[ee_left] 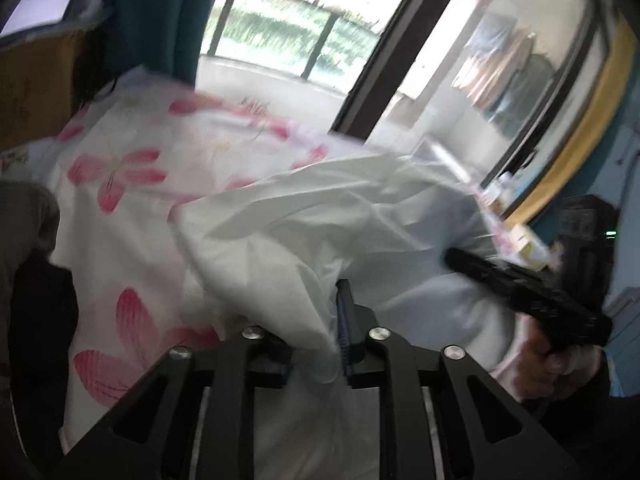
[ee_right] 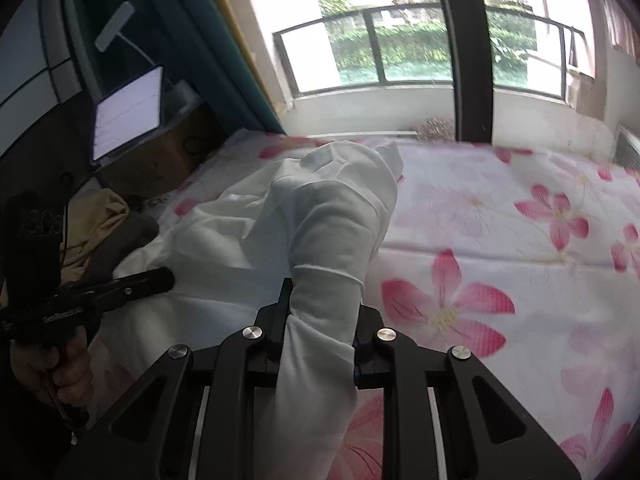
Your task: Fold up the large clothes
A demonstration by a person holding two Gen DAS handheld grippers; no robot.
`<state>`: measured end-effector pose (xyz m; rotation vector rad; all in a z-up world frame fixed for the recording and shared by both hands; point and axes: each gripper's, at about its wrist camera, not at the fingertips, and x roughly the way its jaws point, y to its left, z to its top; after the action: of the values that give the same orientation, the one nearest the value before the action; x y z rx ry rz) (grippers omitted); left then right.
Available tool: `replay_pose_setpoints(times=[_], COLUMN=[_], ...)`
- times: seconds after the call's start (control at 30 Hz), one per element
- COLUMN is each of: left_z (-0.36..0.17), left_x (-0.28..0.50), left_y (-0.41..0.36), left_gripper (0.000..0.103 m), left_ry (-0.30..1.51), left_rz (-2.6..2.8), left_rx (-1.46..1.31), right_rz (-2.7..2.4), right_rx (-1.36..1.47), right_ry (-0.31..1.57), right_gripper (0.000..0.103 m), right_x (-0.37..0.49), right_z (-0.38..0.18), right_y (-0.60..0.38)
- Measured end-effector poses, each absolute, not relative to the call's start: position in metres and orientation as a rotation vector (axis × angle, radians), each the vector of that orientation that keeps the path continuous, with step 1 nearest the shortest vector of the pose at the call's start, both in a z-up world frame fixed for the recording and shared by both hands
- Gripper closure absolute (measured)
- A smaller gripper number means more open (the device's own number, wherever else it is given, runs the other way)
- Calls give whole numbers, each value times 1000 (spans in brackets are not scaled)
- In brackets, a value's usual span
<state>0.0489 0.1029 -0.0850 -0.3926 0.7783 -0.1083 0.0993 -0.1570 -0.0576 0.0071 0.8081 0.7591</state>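
Large white, thin-fabric garment (ee_left: 304, 216), crumpled and creased, lying across a bed, a bunched fold of it raised off the bed at the near edge, long sleeve (ee_right: 332, 248) stretched toward the window, cuff end folded over

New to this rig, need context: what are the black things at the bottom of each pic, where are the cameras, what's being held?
No robot arm here: a person holds a two-finger gripper in each hand, with a fisheye camera on each looking along its fingers. The left wrist view shows the left gripper closed on a bunch of the white garment, and the right hand at the side. The right wrist view shows the right gripper clamped on another fold of the garment. It lies partly lifted over a bed sheet with pink flowers.
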Motion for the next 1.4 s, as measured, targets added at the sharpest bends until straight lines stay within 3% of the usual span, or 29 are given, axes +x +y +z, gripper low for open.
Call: replay_pose_setpoints(times=[0.03, 0.1, 0.17, 0.43, 0.63, 0.9, 1.1, 1.27, 1.33, 1.37, 1.4], left_z=[-92, -100, -106, -108, -92, -111, -113, -111, -112, -114, -118], left_x=[53, 57, 58, 67, 29, 48, 75, 84, 86, 87, 87], left_y=[104, 108, 113, 119, 139, 143, 116, 91, 91, 91, 91], left_gripper=[75, 39, 29, 27, 26, 9, 9, 13, 38, 61, 70], left_ry=[812, 828, 830, 897, 872, 849, 876, 884, 890, 899, 904], left_rz=[-72, -29, -26, -31, 97, -56, -232, -224, -235, -260, -272], left_rx=[-367, -345, -355, -390, -424, -579, -564, -423, -426, -449, -467], right_rz=[751, 740, 732, 695, 707, 731, 725, 725, 727, 730, 730], right_rx=[4, 5, -4, 0, 2, -10, 3, -19, -31, -28, -23], right_ry=[813, 825, 833, 898, 901, 909, 925, 924, 922, 923, 925], right_gripper=[82, 82, 81, 69, 66, 65, 58, 44, 42, 42, 43], right_x=[99, 101, 104, 120, 121, 122, 125, 123, 122, 122, 122], right_z=[-60, -66, -68, -86, -89, -90, -97, -98, -97, -97, -98], right_y=[-158, -161, -163, -169, -170, -168, -166, -158, -154, -154, -154])
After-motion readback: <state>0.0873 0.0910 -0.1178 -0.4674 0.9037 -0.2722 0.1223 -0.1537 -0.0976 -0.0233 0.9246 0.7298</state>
